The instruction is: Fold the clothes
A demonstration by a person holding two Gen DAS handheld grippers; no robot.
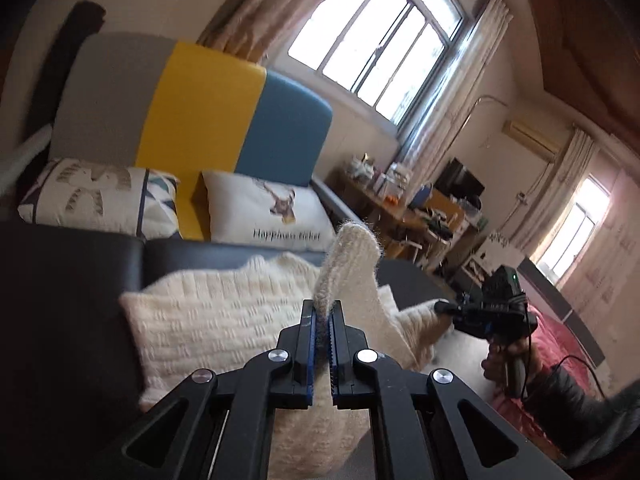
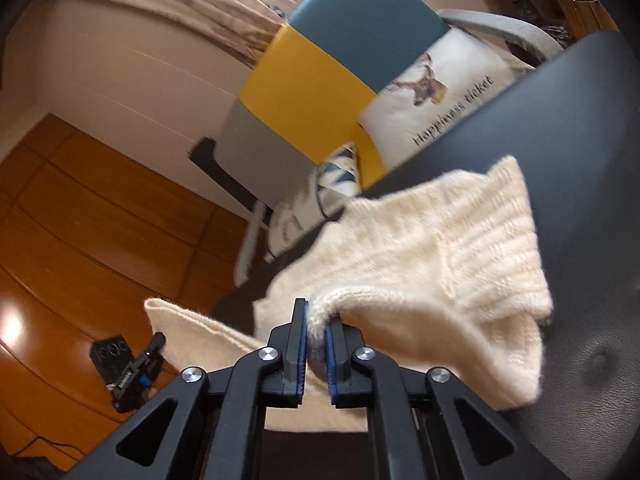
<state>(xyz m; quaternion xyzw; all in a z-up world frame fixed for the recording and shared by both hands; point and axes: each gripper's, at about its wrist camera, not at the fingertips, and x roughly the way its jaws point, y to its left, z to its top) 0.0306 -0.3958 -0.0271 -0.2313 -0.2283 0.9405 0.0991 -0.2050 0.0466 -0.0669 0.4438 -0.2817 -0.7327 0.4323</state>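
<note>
left gripper clamps sweater edge | right gripper clamps hem | sofa bare beyond

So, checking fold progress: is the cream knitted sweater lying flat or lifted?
Lifted: the cream knitted sweater rises pinched in the left gripper and right gripper.

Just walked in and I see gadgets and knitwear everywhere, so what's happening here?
A person is folding a cream knitted sweater on a dark sofa, using a handheld gripper in each hand. The left gripper is shut on a fold of the knit. The right gripper is shut on another edge of the sweater. Part of the garment is raised off the seat while the rest lies on it.
</note>
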